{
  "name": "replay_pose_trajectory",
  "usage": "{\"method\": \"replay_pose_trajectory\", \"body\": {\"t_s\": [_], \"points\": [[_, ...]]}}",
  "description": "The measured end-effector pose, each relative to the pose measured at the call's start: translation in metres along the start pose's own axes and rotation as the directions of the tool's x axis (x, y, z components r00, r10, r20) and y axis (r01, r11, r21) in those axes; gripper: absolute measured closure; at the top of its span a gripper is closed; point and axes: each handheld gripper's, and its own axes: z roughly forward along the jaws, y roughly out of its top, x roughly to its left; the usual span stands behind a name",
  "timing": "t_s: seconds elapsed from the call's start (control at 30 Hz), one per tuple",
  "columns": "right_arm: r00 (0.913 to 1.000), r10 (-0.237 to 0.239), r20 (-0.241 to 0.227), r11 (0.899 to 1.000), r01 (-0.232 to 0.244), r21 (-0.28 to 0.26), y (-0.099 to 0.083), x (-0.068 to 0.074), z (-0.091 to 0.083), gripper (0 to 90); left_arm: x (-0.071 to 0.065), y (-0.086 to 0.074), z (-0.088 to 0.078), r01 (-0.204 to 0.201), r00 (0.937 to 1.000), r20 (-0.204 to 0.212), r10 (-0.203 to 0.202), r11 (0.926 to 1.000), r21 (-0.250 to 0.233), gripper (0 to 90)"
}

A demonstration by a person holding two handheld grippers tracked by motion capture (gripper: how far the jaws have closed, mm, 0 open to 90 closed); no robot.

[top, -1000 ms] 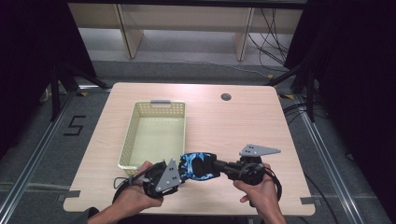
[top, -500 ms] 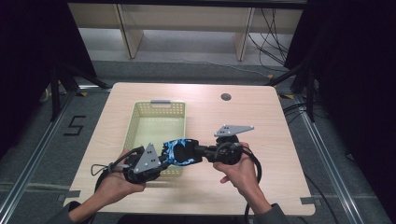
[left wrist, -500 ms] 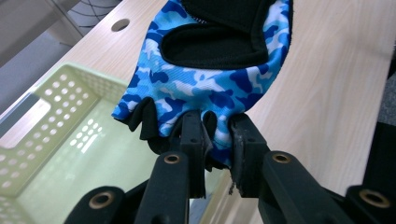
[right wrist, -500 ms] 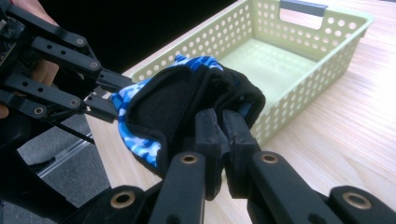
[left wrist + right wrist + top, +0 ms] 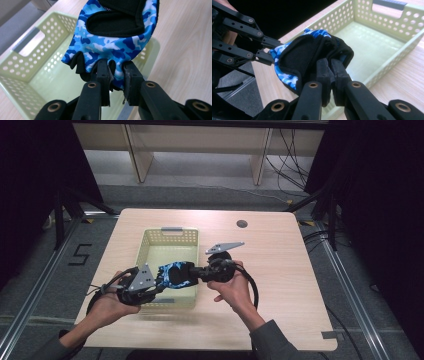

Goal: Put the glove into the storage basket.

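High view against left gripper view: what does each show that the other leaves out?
High view alone: both hands, the right tongs, the whole table, the floor. Left gripper view alone: the glove's blue camouflage print and short finger ends pinched in the left tongs. Both: glove held over the pale green basket.

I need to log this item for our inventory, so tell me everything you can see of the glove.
The glove is fingerless, of blue, white and black camouflage fabric with a black padded palm and black edging at the short finger openings. It looks soft and is somewhat crumpled. It hangs in the air over the near end of the pale green basket, stretched between the left gripper, shut on its finger end, and the right gripper, shut on its black cuff end. Nothing else touches it.
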Motion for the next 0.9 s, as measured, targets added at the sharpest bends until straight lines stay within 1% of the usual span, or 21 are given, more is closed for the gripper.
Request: {"method": "replay_pose_trajectory", "body": {"t_s": [0.03, 0.07, 0.1, 0.13, 0.17, 0.2, 0.23, 0.27, 0.37, 0.43, 0.5, 0.57, 0.63, 0.67, 0.7, 0.73, 0.77, 0.8, 0.83, 0.87, 0.9], "points": [[0.9999, 0.010, -0.002, 1.000, -0.010, 0.010, 0.001, 0.000, 0.003, 86.7, 0.001, -0.002, 0.001, 0.014, 0.9999, 0.006, -0.014, 0.9999, 0.003, 77.0], [0.9999, -0.007, 0.008, 1.000, 0.007, 0.007, 0.001, -0.001, 0.007, 86.7, 0.003, -0.004, 0.001, 0.005, 1.0000, -0.001, -0.005, 0.9999, 0.010, 77.0], [1.0000, -0.006, 0.005, 1.000, 0.006, 0.015, 0.002, -0.002, 0.011, 86.7, 0.005, -0.007, 0.002, 0.023, 0.9997, 0.004, -0.023, 0.9996, 0.015, 77.0], [1.0000, 0.007, 0.004, 1.000, -0.007, 0.024, 0.003, -0.001, 0.015, 86.7, 0.007, -0.010, 0.003, 0.028, 0.9996, 0.004, -0.028, 0.9994, 0.020, 77.0], [1.0000, 0.000, 0.005, 1.000, 0.000, 0.027, 0.004, -0.003, 0.019, 86.7, 0.009, -0.013, 0.004, 0.034, 0.9994, 0.005, -0.034, 0.9991, 0.026, 77.0], [0.9999, 0.009, 0.006, 0.999, -0.009, 0.031, 0.004, -0.003, 0.024, 86.7, 0.012, -0.015, 0.004, 0.038, 0.9992, 0.007, -0.039, 0.9986, 0.036, 77.0], [1.0000, 0.006, 0.007, 0.999, -0.006, 0.037, 0.005, -0.004, 0.028, 86.7, 0.015, -0.017, 0.005, 0.024, 0.9996, 0.013, -0.024, 0.9984, 0.051, 77.0], [0.9999, 0.015, 0.005, 0.999, -0.015, 0.045, 0.005, -0.004, 0.032, 86.7, 0.016, -0.020, 0.006, 0.038, 0.9992, 0.009, -0.038, 0.9977, 0.056, 77.0], [0.9997, 0.026, -0.002, 0.998, -0.026, 0.064, 0.006, -0.005, 0.046, 86.7, 0.022, -0.026, 0.009, 0.049, 0.9986, 0.013, -0.050, 0.9962, 0.072, 76.9], [0.9995, 0.033, 0.005, 0.996, -0.033, 0.082, 0.006, -0.006, 0.052, 86.7, 0.025, -0.031, 0.011, 0.055, 0.9983, 0.016, -0.056, 0.9953, 0.080, 76.9], [0.9994, 0.034, 0.008, 0.995, -0.034, 0.090, 0.006, -0.007, 0.058, 86.7, 0.026, -0.035, 0.014, 0.072, 0.9971, 0.016, -0.074, 0.9933, 0.090, 76.9], [0.9994, 0.033, 0.012, 0.994, -0.034, 0.106, 0.005, -0.009, 0.065, 86.7, 0.028, -0.038, 0.017, 0.074, 0.9969, 0.019, -0.076, 0.9928, 0.094, 76.9], [0.9989, 0.043, 0.019, 0.991, -0.045, 0.123, 0.003, -0.011, 0.072, 86.7, 0.029, -0.041, 0.020, 0.093, 0.9952, 0.021, -0.095, 0.9902, 0.104, 76.9], [0.9988, 0.045, 0.021, 0.991, -0.047, 0.129, 0.003, -0.012, 0.075, 86.7, 0.031, -0.042, 0.022, 0.081, 0.9960, 0.029, -0.085, 0.9905, 0.111, 76.9], [0.9985, 0.051, 0.022, 0.989, -0.054, 0.135, 0.002, -0.013, 0.078, 86.7, 0.030, -0.044, 0.024, 0.099, 0.9944, 0.026, -0.103, 0.9880, 0.118, 76.9], [0.9982, 0.056, 0.021, 0.989, -0.058, 0.138, 0.002, -0.013, 0.080, 86.7, 0.032, -0.045, 0.025, 0.089, 0.9952, 0.028, -0.093, 0.9884, 0.123, 76.8], [0.9980, 0.056, 0.031, 0.988, -0.060, 0.146, 0.002, -0.014, 0.083, 86.7, 0.033, -0.045, 0.026, 0.103, 0.9935, 0.034, -0.109, 0.9857, 0.133, 76.8], [0.9978, 0.058, 0.031, 0.989, -0.062, 0.137, 0.001, -0.014, 0.087, 86.7, 0.034, -0.046, 0.027, 0.098, 0.9941, 0.034, -0.103, 0.9861, 0.135, 76.8], [0.9978, 0.056, 0.035, 0.986, -0.060, 0.158, 0.002, -0.015, 0.088, 86.7, 0.036, -0.046, 0.027, 0.100, 0.9934, 0.043, -0.107, 0.9854, 0.138, 76.7], [0.9974, 0.060, 0.040, 0.985, -0.066, 0.159, 0.001, -0.014, 0.092, 86.7, 0.037, -0.047, 0.028, 0.102, 0.9928, 0.046, -0.110, 0.9837, 0.148, 76.6], [0.9974, 0.059, 0.041, 0.982, -0.065, 0.176, 0.001, -0.015, 0.093, 86.7, 0.038, -0.047, 0.029, 0.106, 0.9927, 0.042, -0.113, 0.9837, 0.145, 76.6]]}}
